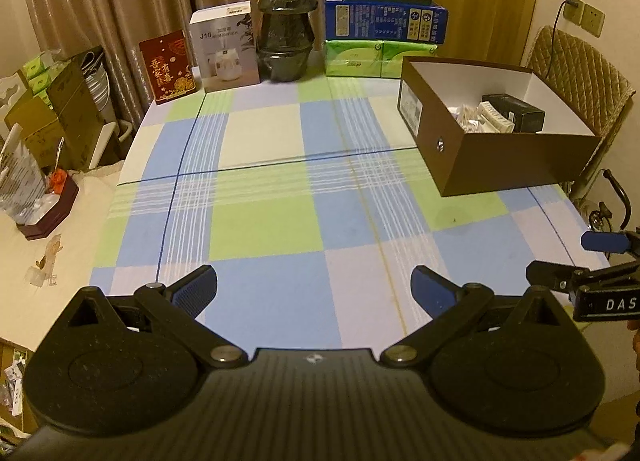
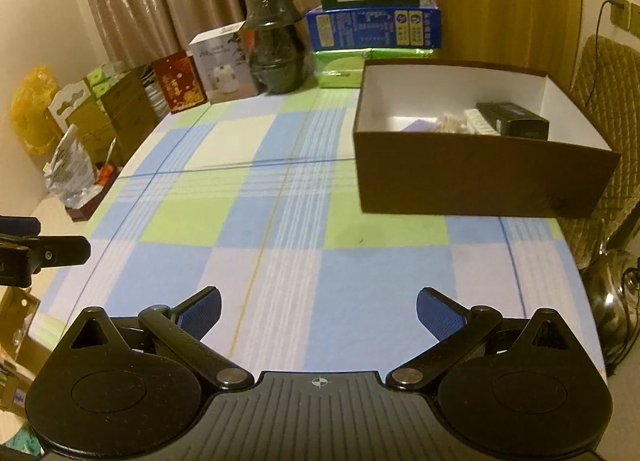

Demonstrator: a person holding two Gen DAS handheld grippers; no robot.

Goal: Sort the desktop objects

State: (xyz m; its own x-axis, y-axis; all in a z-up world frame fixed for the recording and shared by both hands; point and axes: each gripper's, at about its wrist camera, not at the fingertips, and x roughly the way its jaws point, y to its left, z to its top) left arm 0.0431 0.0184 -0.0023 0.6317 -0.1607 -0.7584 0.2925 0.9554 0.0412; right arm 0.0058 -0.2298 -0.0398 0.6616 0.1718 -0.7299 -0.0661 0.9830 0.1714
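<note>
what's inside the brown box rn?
Inside the brown box: a black carton, a white ribbed item, a pale bundle and a purple flat piece, all at the right end. The near wall hides the floor and anything lower.

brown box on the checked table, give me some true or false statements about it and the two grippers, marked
1. The brown box is open at the top. True.
2. The brown box holds nothing. False: a black carton and some pale items lie inside, toward its right end.
3. The left gripper has its fingers spread with nothing between them. True.
4. The right gripper is shut on a black carton. False: its fingers are apart and bare over the checked cloth.
5. A dark stacked jar stands at the back of the table, left of the blue carton. True.
</note>
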